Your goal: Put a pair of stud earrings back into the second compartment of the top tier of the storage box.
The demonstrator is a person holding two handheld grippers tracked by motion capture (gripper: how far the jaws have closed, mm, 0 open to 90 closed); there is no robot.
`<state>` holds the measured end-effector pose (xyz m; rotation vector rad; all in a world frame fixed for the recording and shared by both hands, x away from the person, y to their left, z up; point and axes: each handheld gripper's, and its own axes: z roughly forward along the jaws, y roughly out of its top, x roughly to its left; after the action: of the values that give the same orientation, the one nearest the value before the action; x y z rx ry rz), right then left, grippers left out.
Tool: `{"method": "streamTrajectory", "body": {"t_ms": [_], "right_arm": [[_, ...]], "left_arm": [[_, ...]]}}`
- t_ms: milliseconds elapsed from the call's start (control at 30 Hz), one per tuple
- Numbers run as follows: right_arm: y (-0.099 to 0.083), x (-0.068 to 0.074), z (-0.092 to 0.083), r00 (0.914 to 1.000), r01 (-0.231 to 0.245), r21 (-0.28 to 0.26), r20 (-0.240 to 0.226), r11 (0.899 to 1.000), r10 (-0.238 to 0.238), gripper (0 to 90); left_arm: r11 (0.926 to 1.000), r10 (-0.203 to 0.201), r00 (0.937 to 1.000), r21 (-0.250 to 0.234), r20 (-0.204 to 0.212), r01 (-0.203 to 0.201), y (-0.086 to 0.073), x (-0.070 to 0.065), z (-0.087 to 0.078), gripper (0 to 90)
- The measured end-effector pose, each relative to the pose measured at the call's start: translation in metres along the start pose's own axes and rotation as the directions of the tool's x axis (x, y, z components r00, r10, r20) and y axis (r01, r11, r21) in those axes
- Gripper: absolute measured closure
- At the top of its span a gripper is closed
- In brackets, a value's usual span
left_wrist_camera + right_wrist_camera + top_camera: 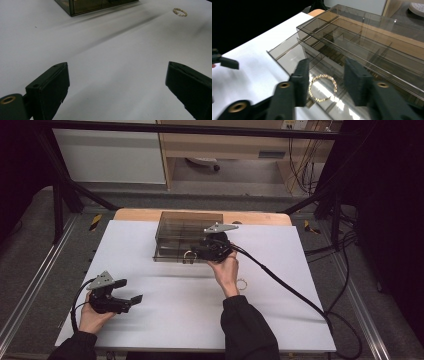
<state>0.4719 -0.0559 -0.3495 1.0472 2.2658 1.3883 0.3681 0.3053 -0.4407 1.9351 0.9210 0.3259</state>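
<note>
Sorting rings: one into the smoked organiser box [362, 42], one to go.
Right gripper [327, 82]: jaws parted, gold ring [322, 88] between them in the pulled-out drawer [287, 53], apparently released.
Left gripper [117, 87]: wide open, idle.
Remaining: second ring [180, 12] ahead of left gripper.

a gold beaded bracelet [322, 87] lies flat in the smoky clear box's [372, 42] pulled-out drawer.

Second gold ring [242, 284] lying on white tabletop [165, 310].
</note>
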Motion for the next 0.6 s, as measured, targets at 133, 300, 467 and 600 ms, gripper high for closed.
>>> {"method": "streamTrajectory", "body": {"t_ms": [133,300,467,600], "right_arm": [[-0.003,-0.002,-0.015,1.0,-0.002,-0.004,-0.005,1.0,0.001,38.8],[-0.011,-0.01,-0.039,0.9999,0.002,-0.013,0.012,1.0,-0.002,20.9],[-0.022,-0.018,-0.054,0.9995,0.006,0.007,0.031,1.0,-0.006,9.9],[-0.03,-0.025,-0.063,0.9994,-0.003,0.017,0.035,1.0,0.002,6.1]], "left_arm": [[1.0,0.0,1.0,0.002,0.0,0.0,0.0,0.0,0.0,5.1],[1.0,0.002,1.0,0.004,-0.001,-0.002,0.0,-0.001,0.001,5.1],[1.0,0.001,1.0,0.004,-0.001,-0.001,0.0,-0.001,0.001,5.1],[1.0,0.003,1.0,0.004,-0.002,-0.003,0.0,-0.001,0.001,5.1]]}}
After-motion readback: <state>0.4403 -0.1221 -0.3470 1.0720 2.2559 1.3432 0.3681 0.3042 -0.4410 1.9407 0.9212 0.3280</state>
